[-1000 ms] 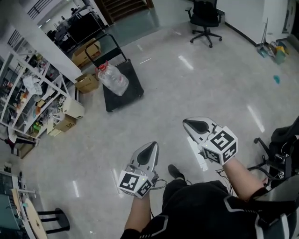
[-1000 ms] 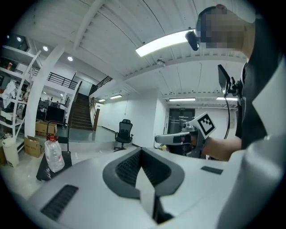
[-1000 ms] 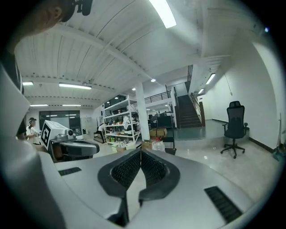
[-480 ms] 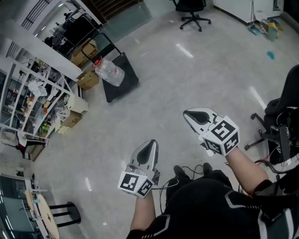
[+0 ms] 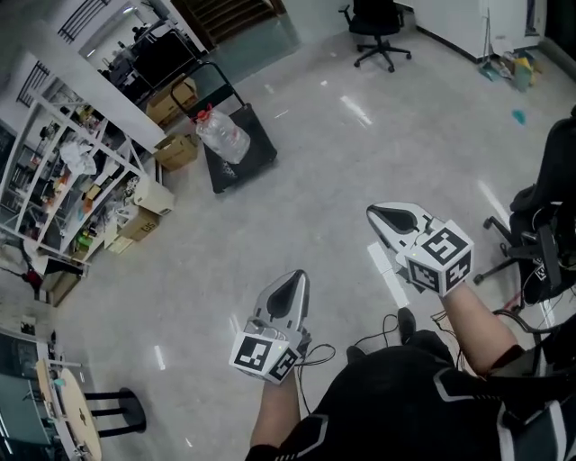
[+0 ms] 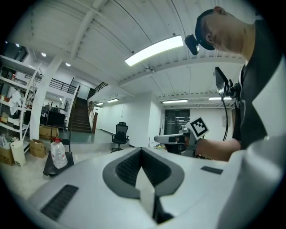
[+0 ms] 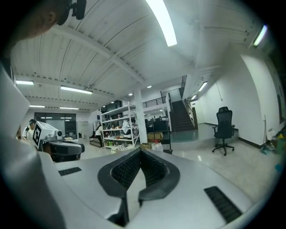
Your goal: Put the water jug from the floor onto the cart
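both grippers have shifted against the floor since a second ago, and more of the shelving (image 5: 76,171) now shows at the left of the head view. i see the left gripper (image 5: 292,275) and the right gripper (image 5: 373,212) held out level over bare floor, each clenched tight on nothing, the jaws meeting. the water jug (image 5: 222,137), clear with a red cap, sits on the black deck of the cart (image 5: 252,160) beside its handle, well apart from both grippers, far up the room. an office chair (image 5: 378,27) stands beyond
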`<state>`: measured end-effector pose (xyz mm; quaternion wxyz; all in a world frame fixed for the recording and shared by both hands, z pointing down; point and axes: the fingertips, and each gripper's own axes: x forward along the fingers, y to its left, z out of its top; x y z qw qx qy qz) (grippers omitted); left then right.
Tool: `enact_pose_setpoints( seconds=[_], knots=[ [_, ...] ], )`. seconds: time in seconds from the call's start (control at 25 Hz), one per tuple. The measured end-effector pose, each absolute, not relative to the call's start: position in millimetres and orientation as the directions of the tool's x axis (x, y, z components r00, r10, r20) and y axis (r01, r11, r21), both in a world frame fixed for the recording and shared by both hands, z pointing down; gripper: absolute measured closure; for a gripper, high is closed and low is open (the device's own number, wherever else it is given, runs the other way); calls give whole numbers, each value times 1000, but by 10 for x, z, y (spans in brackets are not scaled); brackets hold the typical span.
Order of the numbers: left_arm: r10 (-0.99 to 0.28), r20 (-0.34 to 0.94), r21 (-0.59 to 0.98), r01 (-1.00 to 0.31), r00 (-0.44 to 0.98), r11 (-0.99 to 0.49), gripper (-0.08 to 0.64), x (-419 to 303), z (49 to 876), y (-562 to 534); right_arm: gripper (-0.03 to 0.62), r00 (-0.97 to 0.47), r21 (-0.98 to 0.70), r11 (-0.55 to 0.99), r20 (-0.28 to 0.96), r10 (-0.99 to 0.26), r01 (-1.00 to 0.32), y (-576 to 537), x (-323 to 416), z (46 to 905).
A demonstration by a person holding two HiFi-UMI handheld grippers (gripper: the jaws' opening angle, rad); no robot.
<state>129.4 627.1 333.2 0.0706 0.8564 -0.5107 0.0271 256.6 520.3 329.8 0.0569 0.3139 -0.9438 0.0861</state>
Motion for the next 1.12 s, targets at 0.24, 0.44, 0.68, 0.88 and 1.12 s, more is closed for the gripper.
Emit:
enact_pose_setpoints(
  seconds=[0.24, 0.44, 0.68, 0.88, 1.12],
  knots=[
    [-859, 119, 100, -867, 498, -489, 569, 993, 3423, 6582, 591, -782, -132, 772, 163, -601, -621, 5589, 2323, 3280],
    [-879, 83, 100, -882, 469, -461, 569, 897, 3184, 6673, 591, -792, -157, 778, 174, -585, -609, 5694, 2213, 3174],
    [-900, 58, 80, -901, 431, -427, 569, 1012, 3029, 6626, 591, -816, -140, 806, 168, -553, -575, 5700, 2285, 3091],
    [-901, 44, 66, -901, 433, -429, 569, 1195, 2948, 6609, 591, -828, -126, 821, 150, -540, -557, 5694, 2373, 3004],
    [-891, 60, 41, -893, 450, -448, 569, 1444, 2943, 6635, 591, -831, -111, 825, 142, -539, -554, 5743, 2564, 2980]
  ],
)
